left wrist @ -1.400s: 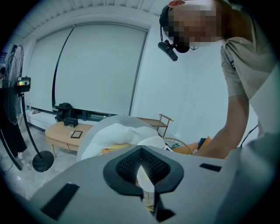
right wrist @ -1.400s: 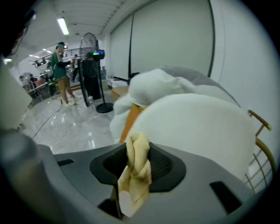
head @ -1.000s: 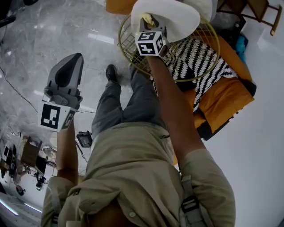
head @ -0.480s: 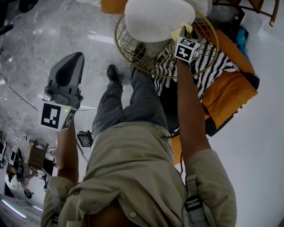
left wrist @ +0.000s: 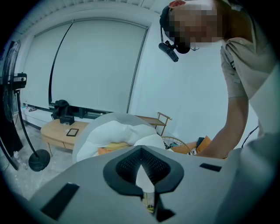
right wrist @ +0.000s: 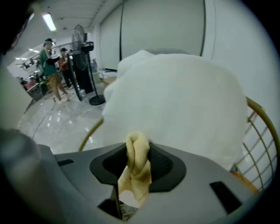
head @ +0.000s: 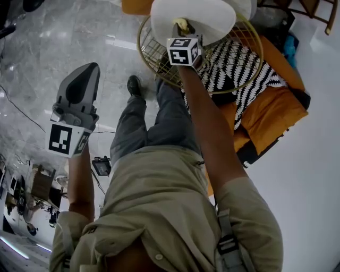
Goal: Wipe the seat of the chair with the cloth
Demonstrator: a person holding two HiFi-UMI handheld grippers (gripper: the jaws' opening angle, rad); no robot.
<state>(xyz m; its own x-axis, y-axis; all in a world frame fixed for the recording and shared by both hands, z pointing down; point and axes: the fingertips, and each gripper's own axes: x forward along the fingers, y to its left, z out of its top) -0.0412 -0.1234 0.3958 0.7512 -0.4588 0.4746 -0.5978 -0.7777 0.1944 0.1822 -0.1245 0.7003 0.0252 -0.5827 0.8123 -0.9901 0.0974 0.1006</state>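
Tongs first, seen from the head view. The right tongs (head: pixel 180 31) pinch a yellow cloth (head: pixel 181 23) and hold it on the white seat cushion (head: pixel 204 16) of the round gold wire chair (head: pixel 153 53), close to the cushion's near edge. The left tongs (head: pixel 91 69) hang well apart from the chair, out over the marble floor (head: pixel 37 58). A black-and-white striped cushion (head: pixel 239 69) lies partly inside the wire frame beside the white one. Orange upholstery (head: pixel 271 117) shows beyond it.

From the left gripper view, the left tongs (left wrist: pixel 141 151) are pressed together with nothing between them. The white seat cushion (left wrist: pixel 109 131) sits some way off past their tips.

From the right gripper view, the right tongs (right wrist: pixel 138 151) clamp the cloth (right wrist: pixel 136 168) as a twisted roll that pokes out beyond the tips. The cushion (right wrist: pixel 183 96) fills the view just ahead, and the gold rim (right wrist: pixel 90 134) curves away at lower left. I can't tell from this angle whether cloth and cushion actually touch.

To my eye the wiping itself is in hand, with the cloth on the seat. The next move calls for dragging the cloth across the cushion with steady downward pressure, toward the part not yet covered. The cushion is soft, so it may give or slide.

Counted: two tongs, one cloth, one chair, one white cushion, one striped cushion.
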